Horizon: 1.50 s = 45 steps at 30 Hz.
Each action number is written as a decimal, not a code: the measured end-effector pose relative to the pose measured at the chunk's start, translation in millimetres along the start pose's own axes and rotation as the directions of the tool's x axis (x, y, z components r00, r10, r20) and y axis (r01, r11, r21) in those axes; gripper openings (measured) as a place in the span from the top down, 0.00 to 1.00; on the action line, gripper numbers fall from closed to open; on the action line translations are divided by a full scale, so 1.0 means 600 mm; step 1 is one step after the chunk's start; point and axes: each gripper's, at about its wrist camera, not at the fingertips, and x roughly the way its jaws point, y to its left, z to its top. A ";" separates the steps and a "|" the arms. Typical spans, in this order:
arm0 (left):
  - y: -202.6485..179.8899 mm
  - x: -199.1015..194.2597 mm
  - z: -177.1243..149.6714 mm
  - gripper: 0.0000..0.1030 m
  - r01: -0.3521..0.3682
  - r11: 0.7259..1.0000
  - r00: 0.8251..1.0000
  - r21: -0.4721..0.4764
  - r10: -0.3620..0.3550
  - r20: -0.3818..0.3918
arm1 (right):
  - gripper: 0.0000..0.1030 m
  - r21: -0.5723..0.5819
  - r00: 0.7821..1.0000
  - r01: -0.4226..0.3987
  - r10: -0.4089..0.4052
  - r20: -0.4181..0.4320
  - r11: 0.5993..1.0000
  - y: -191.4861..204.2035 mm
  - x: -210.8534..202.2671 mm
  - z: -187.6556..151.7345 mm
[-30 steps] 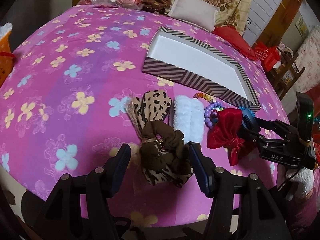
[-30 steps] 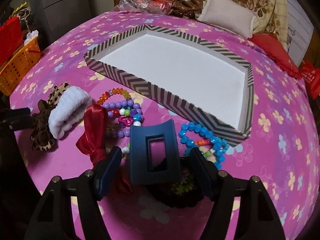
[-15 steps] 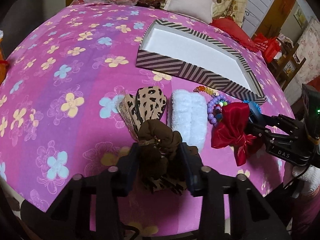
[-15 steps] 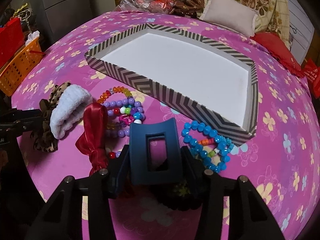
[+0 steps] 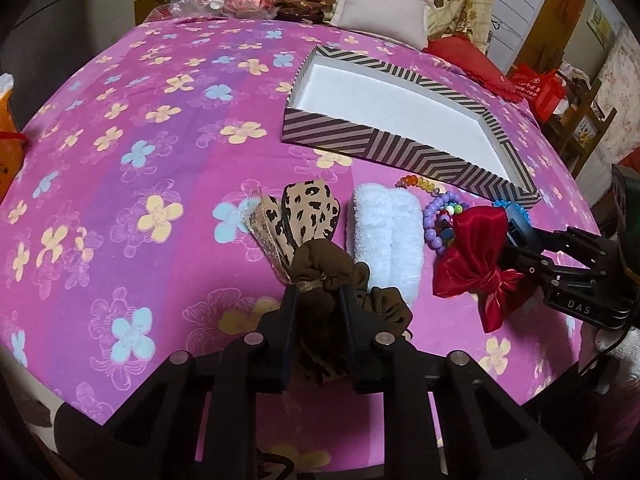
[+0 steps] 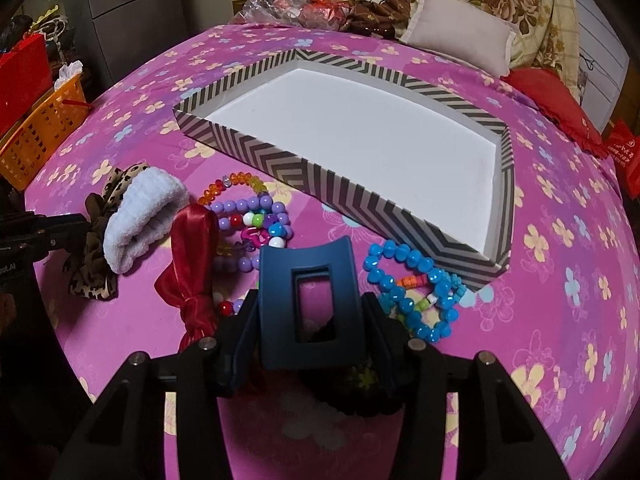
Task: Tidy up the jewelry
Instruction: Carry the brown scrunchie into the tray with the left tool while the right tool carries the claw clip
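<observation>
My left gripper (image 5: 316, 300) is closing on a brown fabric bow (image 5: 320, 264), and its pads press the cloth from both sides. The bow's leopard-print part (image 5: 308, 208) lies just ahead, beside a white fluffy scrunchie (image 5: 386, 232). My right gripper (image 6: 310, 300) is shut on a dark blue hair claw (image 6: 276, 300), held upright above a dark scrunchie (image 6: 360, 396). A red satin bow (image 6: 192, 256), purple bead bracelets (image 6: 248, 208) and a blue bead bracelet (image 6: 412, 292) lie around it. Behind them stands the empty striped box (image 6: 340, 188) with its white inside.
Everything rests on a pink flowered bedspread (image 5: 120, 160) that drops away at the near edge. An orange basket (image 6: 36, 136) stands off the left side. A beige pillow (image 6: 456, 36), a red cushion (image 6: 556, 104) and plastic bags (image 6: 280, 4) are at the back.
The left jaws have closed from wide apart onto the brown bow. The right jaws closed onto the blue hair claw and have held still since.
</observation>
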 end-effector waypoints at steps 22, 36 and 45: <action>0.022 -0.087 0.055 0.98 -0.026 1.000 0.987 -0.014 0.028 0.155 | 0.50 0.081 0.992 -0.045 0.035 0.118 0.996 -0.036 -0.065 0.030; -0.049 -0.047 0.225 0.98 0.025 0.998 0.975 0.063 -0.039 0.217 | 0.50 0.201 0.982 -0.093 0.056 0.183 0.975 -0.081 -0.042 0.139; -0.076 0.069 0.339 0.98 0.024 0.996 0.987 0.088 -0.037 0.156 | 0.50 0.287 0.987 -0.100 0.059 0.148 0.953 -0.112 0.047 0.236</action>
